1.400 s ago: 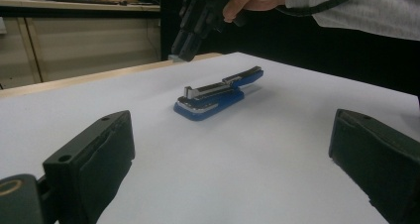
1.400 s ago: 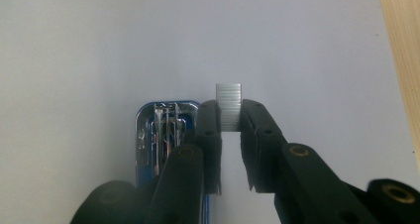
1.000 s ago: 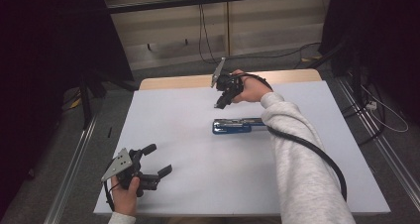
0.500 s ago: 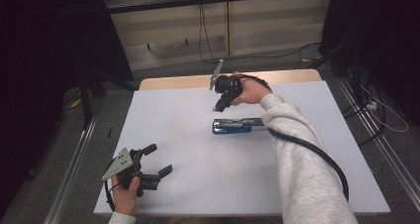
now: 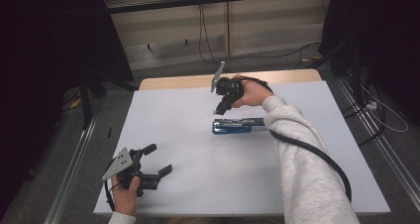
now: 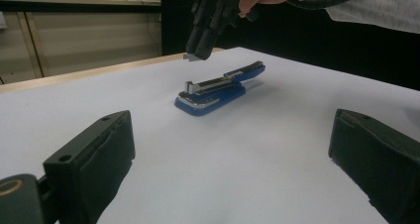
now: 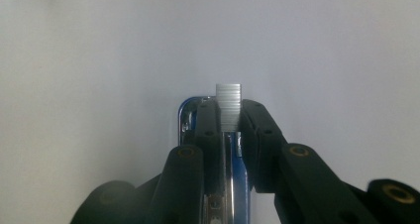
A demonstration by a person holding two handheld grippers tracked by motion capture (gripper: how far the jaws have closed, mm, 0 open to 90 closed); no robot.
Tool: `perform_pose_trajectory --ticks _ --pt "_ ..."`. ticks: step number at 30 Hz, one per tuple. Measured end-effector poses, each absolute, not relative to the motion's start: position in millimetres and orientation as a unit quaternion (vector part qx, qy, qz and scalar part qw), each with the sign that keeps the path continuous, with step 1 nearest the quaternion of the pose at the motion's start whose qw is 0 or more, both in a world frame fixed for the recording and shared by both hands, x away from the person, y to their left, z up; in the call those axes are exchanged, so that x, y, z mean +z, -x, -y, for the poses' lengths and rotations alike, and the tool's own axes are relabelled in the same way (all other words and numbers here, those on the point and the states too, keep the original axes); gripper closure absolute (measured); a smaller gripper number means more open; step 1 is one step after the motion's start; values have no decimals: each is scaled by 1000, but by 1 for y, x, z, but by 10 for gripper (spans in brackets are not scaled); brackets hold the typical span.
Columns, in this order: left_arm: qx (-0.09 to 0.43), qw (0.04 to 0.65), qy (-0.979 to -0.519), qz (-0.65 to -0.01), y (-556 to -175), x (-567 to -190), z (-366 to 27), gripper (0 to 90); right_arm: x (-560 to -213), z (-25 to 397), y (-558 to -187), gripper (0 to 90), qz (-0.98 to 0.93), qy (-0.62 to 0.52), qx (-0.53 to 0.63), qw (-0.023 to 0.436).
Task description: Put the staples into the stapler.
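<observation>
We hold a short strip of staples (image 7: 228,104) pinched between the narrowed jaws of the right gripper (image 7: 229,116), its ribbed end projecting just past the jaw tips. Directly beneath that strip lies the blue stapler (image 5: 233,126), flat on the white table (image 5: 198,184), with its top opened so that the bright metal magazine channel faces up. In the right gripper view the channel runs straight out from between the jaws, so we judge the strip and the stapler's long axis to be nearly aligned. In the left gripper view the right gripper (image 6: 210,21) hangs above the front end of the stapler (image 6: 218,87), clear of it, with a visible gap between the strip and the channel. From the high view the stapler's long axis runs across the table, one end toward the right sleeve (image 5: 297,135) and the front end below the right gripper (image 5: 223,105). The left gripper (image 5: 156,159) rests well apart at the near left corner of the table, jaws spread wide and empty, pointed toward the stapler. The right hand is by far the nearer. We judge that the next move calls for a straight descent, keeping the strip parallel to the channel so that it seats without catching a side wall.
</observation>
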State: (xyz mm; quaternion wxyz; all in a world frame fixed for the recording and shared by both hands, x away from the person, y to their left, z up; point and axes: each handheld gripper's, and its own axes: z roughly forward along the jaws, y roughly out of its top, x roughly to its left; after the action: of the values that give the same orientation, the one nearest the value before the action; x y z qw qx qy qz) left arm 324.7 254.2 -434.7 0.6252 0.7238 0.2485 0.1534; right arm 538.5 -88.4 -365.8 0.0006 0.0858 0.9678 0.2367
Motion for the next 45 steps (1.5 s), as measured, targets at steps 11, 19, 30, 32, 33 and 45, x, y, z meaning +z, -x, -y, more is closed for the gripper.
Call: perform_pose_trajectory --ticks 11,19,30,32,33,45 --pt "155 623 -726 -247 -325 -435 -254 40 -369 90 -537 783 -967 -90 238 -2" --pt "155 622 -725 -250 -324 -435 -254 41 -375 88 -535 783 -969 -82 234 1" --pt "154 620 -727 -251 -324 -435 -253 41 -380 87 -531 783 -970 -79 230 2" --pt "155 619 -728 -251 -324 -435 -253 41 -381 87 -531 783 -970 -80 230 0" --pt "155 619 -728 -251 -324 -435 -253 41 -381 87 -531 783 -970 -80 230 0" --pt "152 618 -729 -251 -325 -435 -252 43 -391 90 -529 783 -971 -85 224 4"
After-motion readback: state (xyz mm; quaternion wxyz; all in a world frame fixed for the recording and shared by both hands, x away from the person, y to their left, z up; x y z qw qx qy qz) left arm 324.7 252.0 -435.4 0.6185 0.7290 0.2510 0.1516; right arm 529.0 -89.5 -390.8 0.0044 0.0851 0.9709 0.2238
